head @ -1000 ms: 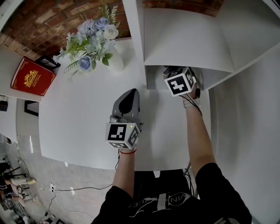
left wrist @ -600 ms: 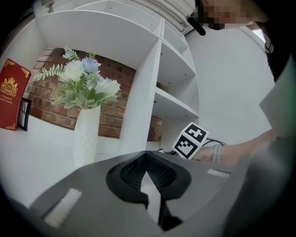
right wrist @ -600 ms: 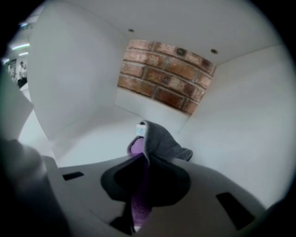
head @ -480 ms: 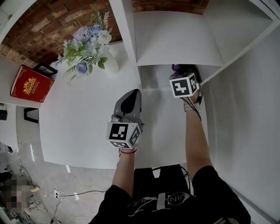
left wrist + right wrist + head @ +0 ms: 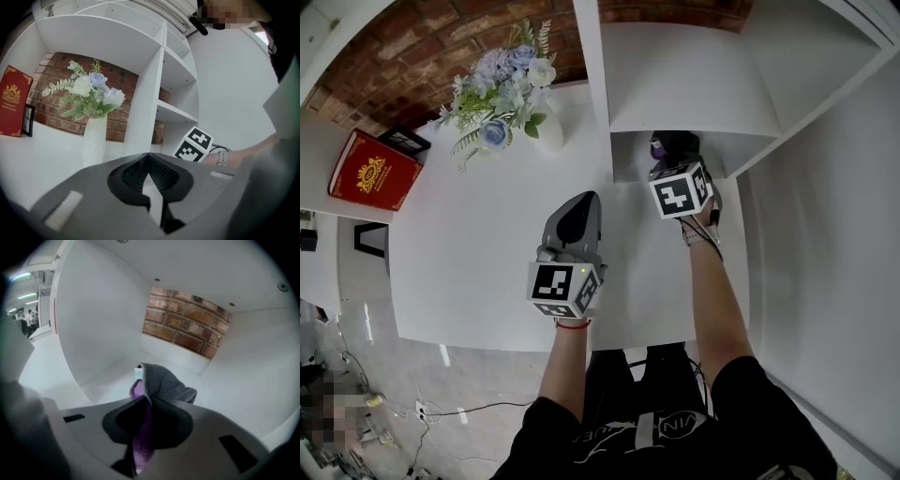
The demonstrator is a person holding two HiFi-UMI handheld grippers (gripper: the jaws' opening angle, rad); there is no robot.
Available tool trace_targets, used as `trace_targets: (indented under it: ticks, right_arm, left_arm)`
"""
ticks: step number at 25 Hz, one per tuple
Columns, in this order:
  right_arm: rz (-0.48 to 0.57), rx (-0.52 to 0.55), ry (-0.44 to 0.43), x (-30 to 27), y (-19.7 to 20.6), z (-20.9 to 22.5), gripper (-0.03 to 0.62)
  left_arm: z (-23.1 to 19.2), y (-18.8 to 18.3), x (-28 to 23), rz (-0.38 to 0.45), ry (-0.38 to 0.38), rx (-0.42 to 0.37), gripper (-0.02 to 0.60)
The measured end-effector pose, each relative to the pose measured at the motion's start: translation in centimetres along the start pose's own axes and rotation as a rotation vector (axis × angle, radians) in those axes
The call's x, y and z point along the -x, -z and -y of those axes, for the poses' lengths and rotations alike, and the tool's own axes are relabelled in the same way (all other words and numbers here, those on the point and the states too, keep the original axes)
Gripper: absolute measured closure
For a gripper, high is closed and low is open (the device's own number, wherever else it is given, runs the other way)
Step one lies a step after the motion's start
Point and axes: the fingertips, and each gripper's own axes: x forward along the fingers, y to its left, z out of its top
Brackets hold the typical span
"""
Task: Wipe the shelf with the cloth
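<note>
Inside the lowest compartment of the white shelf unit (image 5: 694, 84), one right gripper (image 5: 670, 157) is clamped on one grey-and-purple microfibre cloth (image 5: 161, 383). In the right gripper view the jaws pinch the purple fold, while the grey part bunches up beyond the jaw tips and rests on the compartment floor (image 5: 103, 380).

Item count:
- Two hand-held grippers, each with one marker cube.
- One cloth.
- One white ceramic vase (image 5: 548, 131) holding one bunch of pale blue and white artificial flowers (image 5: 502, 75).
- One red hardback book with gold print (image 5: 370, 169).
- One small black picture frame (image 5: 403, 141).

The left gripper (image 5: 579, 204) hangs over the white tabletop (image 5: 469, 244). Its jaws are pressed together with nothing between them.

Edges: the compartment is bounded by a white side panel (image 5: 93, 324) on the left, a white wall on the right, a white board above and a red brick back wall (image 5: 185, 322). Bare floor shows to the left of the cloth and behind it, up to the brick.

On the tabletop, the vase stands just beside the shelf's upright panel. The book and frame stand at the far left edge, well apart from both grippers.
</note>
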Motion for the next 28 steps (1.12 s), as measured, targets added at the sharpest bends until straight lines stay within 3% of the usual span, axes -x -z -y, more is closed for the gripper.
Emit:
trace_targets:
  ticks: [13, 22, 28]
  right_arm:
    - [0.026, 0.118, -0.143, 0.6, -2.4, -9.0, 0.546]
    - [0.039, 0.110, -0.207, 1.4, -2.2, -10.2, 0.546]
    - [-0.019, 0.153, -0.340, 2.4, -1.3, -10.7, 0.546]
  left_arm:
    - [-0.8, -0.5, 2.9, -0.025, -0.057, 0.002, 0.571]
    - [0.1, -0.8, 3.8, -0.024, -0.062, 0.013, 0.571]
    - [1.1, -0.4, 4.6, -0.048, -0.050, -0.005, 0.571]
